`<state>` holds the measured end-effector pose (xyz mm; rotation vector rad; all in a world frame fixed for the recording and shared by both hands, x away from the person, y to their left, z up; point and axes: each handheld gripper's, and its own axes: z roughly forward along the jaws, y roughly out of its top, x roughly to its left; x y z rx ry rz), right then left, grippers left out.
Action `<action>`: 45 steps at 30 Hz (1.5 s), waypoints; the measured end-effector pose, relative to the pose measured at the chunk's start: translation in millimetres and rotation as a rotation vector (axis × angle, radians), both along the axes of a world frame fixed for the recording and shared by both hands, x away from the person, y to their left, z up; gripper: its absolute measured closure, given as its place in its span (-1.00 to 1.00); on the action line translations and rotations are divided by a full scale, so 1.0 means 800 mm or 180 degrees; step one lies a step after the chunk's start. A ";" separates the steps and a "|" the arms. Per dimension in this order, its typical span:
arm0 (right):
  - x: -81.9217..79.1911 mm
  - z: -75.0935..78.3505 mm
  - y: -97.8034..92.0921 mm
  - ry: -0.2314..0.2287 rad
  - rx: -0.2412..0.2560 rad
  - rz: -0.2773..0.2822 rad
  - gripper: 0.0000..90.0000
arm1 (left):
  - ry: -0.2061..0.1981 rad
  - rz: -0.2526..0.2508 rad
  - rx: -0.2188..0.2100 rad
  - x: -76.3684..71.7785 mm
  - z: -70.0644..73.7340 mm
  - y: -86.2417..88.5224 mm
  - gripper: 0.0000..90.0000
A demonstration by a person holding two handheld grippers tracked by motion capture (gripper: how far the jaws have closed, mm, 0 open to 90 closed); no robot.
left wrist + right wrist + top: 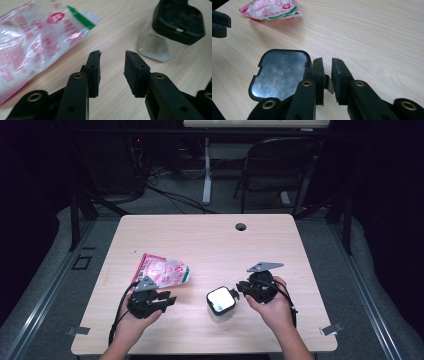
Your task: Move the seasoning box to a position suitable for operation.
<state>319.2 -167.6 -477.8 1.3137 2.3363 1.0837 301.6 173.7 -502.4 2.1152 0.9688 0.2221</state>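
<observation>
Two hand-held grippers at a wooden table [210, 240], with a clear container and a snack packet. The container [220, 312], a small clear jar with a black-rimmed, foil-sealed mouth [279, 73], stands upright near the front edge, between the two hands. The packet [162, 271], a red-and-white printed plastic pouch with a green stripe, lies flat to the left of the jar and well apart from it, apparently unopened. As a judgement, the work is at an early stage: the foil seal looks intact, nothing has been lifted, and both opening the jar and handling the pouch remain to be done.

Right gripper [326, 65]: jaws parted by a narrow gap, straddling a thin tab that juts from the jar's rim; whether the pads already pinch the tab cannot be told.

Left gripper [112, 58]: jaws released, moderately apart, holding nothing, poised above bare table between the pouch and the jar and pointed toward the jar.
</observation>
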 end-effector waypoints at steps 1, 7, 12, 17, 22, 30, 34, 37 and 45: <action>0.001 -0.001 0.004 0.0006 -0.0057 0.0051 0.86 | -0.0007 -0.0085 0.0087 0.002 0.006 -0.014 0.53; 0.000 -0.009 0.007 -0.0012 0.0004 0.0118 0.92 | 0.0043 -0.0297 0.0193 0.005 0.011 -0.050 0.66; 0.000 -0.017 0.011 0.0043 0.0006 0.0130 0.93 | 0.0101 -0.0426 0.0191 0.006 0.007 -0.068 0.81; -0.001 -0.018 0.011 0.0018 0.0017 0.0127 0.95 | 0.0142 -0.0545 0.0216 0.004 0.004 -0.087 0.92; -0.001 -0.019 0.009 0.0060 0.0081 0.0106 0.95 | 0.0156 -0.0595 0.0269 0.005 -0.001 -0.096 0.96; -0.001 -0.020 0.009 0.0036 0.0100 0.0099 0.95 | 0.0165 -0.0621 0.0311 0.003 -0.006 -0.110 0.97; -0.001 -0.020 0.008 0.0042 0.0107 0.0092 0.95 | 0.0167 -0.0627 0.0296 0.004 -0.006 -0.111 0.97; -0.001 -0.020 0.008 0.0062 0.0145 0.0089 0.95 | 0.0178 -0.0624 0.0275 0.005 -0.005 -0.111 0.97; 0.000 -0.022 0.005 0.0071 0.0180 0.0051 0.95 | 0.0143 -0.0621 0.0244 0.004 0.002 -0.110 0.97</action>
